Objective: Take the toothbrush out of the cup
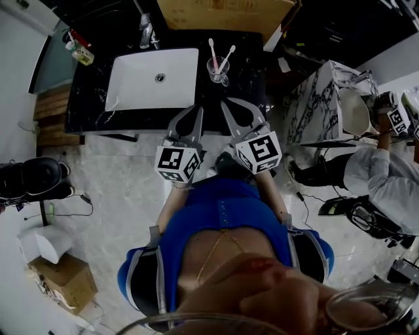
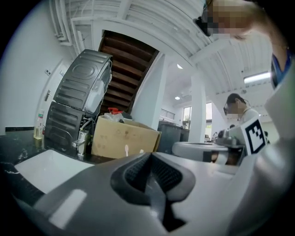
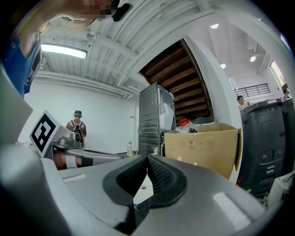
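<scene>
Both pairs of jaws are together with nothing between them. The left gripper (image 2: 150, 159) shows its ribbed pads (image 2: 138, 173) meeting at a seam. The right gripper (image 3: 146, 161) does the same, with only a sliver of light lower down.

In the head view the two grippers point away from the person, side by side and angled in towards each other, at the near edge of the black counter (image 1: 91, 108). The clear cup (image 1: 217, 74) stands on the counter just beyond the tips, apart from both. It lies ahead and to the right of the left gripper (image 1: 198, 110), and ahead and a little to the left of the right gripper (image 1: 226, 103). The right gripper looks nearer, so I judge it better placed to reach.

The cup holds two toothbrushes, handles down and heads up, spread in a V. The pink toothbrush (image 1: 212, 51) leans left and the white toothbrush (image 1: 227, 56) leans right. Their long axes run roughly upright, so whichever is taken would need lifting up and out. The jaws would first have to open and close across a handle above the rim.

Left of the cup, the white sink basin (image 1: 141, 88) looks empty apart from its drain. Its faucet (image 1: 145, 29) stands at the far edge. A cardboard box (image 1: 222, 13) sits behind the cup, open-topped, with something red and some plastic showing at its top in the left gripper view.
</scene>
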Demonstrator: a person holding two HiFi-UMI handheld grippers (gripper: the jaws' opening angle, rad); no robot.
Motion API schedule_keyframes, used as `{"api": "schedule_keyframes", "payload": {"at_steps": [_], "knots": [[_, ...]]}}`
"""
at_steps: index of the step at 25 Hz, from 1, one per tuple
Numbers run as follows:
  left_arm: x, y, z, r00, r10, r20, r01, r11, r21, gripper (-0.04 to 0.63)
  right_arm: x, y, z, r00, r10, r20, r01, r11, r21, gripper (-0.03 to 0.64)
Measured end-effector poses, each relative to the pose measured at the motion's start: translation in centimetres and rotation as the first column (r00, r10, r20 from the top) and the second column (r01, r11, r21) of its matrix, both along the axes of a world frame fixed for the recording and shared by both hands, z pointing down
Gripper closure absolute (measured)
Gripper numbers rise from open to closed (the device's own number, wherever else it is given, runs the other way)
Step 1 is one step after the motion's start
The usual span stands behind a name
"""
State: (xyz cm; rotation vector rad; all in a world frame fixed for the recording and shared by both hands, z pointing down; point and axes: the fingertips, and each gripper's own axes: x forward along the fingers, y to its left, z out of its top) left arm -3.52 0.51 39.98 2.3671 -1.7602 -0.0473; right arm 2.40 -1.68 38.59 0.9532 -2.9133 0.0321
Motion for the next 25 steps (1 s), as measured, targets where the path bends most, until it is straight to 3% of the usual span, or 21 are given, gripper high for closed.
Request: {"api": "schedule_keyframes", "payload": {"at_steps": [4, 8, 16, 21, 25], "knots": [[0.9, -4.4, 0.4, 0.999, 0.041, 0.015, -0.040, 0.998, -0.040, 0.594, 0.3, -4.2, -0.5, 1.000, -0.016, -0.020, 0.017, 1.000, 0.023, 0.615], [1.4, -7.8, 0.1, 0.999, 0.048, 0.025, -0.047, 0.999, -0.026, 0.594, 1.4, -7.8, -0.5, 0.999, -0.001, -0.048, 0.003, 0.999, 0.048, 0.614], [-0.8, -11.5, 2.9, 0.999, 0.040, 0.003, -0.039, 0.992, -0.117, 0.593, 3.1, -10.6, 1.1, 0.995, 0.095, -0.010, -0.095, 0.994, -0.050, 0.614], [-1.3, -13.5, 3.1, 0.994, 0.105, -0.031, -0.108, 0.987, -0.115, 0.592, 3.4, -11.8, 1.5, 0.983, 0.185, -0.018, -0.186, 0.981, -0.053, 0.615], [-1.4, -14.4, 3.4, 0.977, 0.198, -0.073, -0.206, 0.969, -0.135, 0.592, 2.7, -12.6, 1.2, 0.964, 0.265, -0.017, -0.266, 0.962, -0.056, 0.615]]}}
